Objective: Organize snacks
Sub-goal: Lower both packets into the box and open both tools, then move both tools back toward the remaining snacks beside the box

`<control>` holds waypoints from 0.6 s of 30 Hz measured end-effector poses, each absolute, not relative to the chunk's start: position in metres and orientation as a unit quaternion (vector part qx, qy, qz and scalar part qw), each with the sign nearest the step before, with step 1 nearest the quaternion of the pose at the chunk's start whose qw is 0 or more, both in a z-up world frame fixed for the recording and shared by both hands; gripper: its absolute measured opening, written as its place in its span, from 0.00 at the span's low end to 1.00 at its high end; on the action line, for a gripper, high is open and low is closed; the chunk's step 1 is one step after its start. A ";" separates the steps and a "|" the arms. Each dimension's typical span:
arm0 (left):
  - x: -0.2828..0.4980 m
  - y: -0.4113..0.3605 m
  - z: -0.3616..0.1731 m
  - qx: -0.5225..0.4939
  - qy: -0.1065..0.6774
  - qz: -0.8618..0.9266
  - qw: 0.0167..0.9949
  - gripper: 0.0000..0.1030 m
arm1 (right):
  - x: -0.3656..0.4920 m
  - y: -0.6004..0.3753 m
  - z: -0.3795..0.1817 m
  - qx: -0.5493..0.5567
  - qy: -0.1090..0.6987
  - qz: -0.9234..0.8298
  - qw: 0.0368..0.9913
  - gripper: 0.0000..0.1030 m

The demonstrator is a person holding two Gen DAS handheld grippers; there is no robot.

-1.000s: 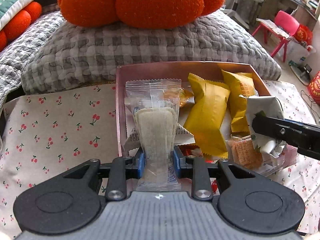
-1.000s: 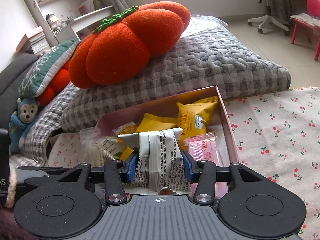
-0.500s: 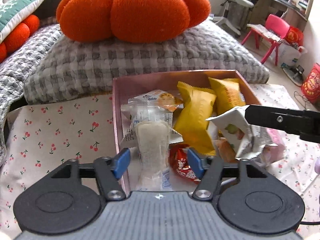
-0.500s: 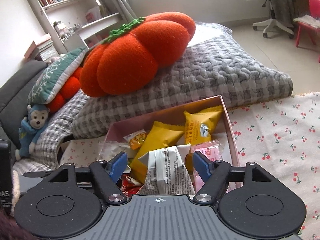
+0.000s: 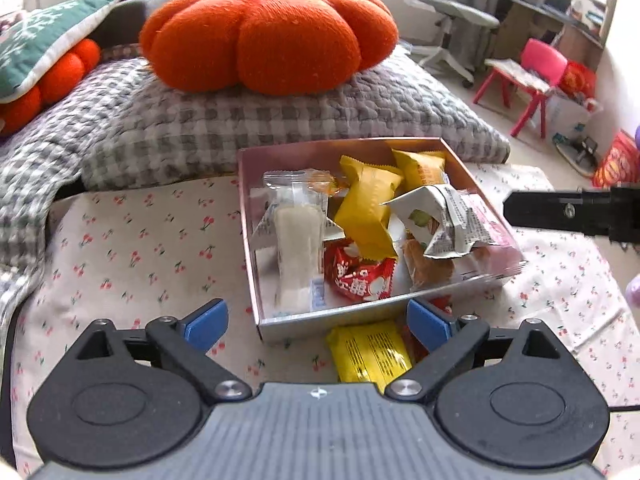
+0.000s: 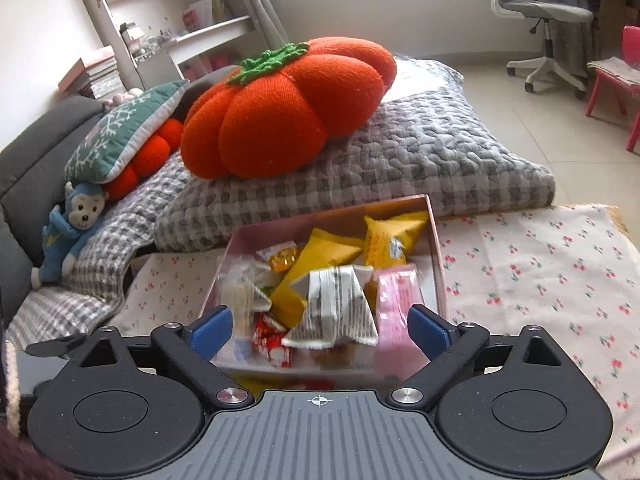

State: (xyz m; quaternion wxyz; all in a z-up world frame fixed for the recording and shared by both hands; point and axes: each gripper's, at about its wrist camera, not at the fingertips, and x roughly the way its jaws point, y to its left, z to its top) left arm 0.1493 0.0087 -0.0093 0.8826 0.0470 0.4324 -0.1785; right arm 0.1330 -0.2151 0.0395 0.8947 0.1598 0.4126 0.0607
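A pink box on the cherry-print cloth holds several snacks. Among them are a clear packet of white rice cake, yellow packets, a grey-white printed packet and a red packet. My left gripper is open and empty, just in front of the box. A yellow packet lies on the cloth between its fingers. My right gripper is open and empty over the box's near edge, above the grey-white packet. One right finger shows in the left wrist view.
A grey checked cushion with an orange pumpkin pillow lies behind the box. A green pillow and a blue monkey toy are at the left. An office chair and a pink chair stand on the floor.
Both grippers opened and let go: the rice cake packet and the grey-white packet now lie in the box. Both grippers drew back toward me.
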 end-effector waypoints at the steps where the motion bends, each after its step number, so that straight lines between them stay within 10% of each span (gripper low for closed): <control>1: 0.145 0.010 -0.009 0.044 0.431 -0.175 0.884 0.95 | 0.128 -0.215 0.041 0.158 0.412 0.058 0.896 0.95; 18: 0.087 0.032 -0.025 0.008 0.432 -0.104 0.896 0.99 | 0.066 -0.192 0.038 0.115 0.408 0.058 0.904 0.99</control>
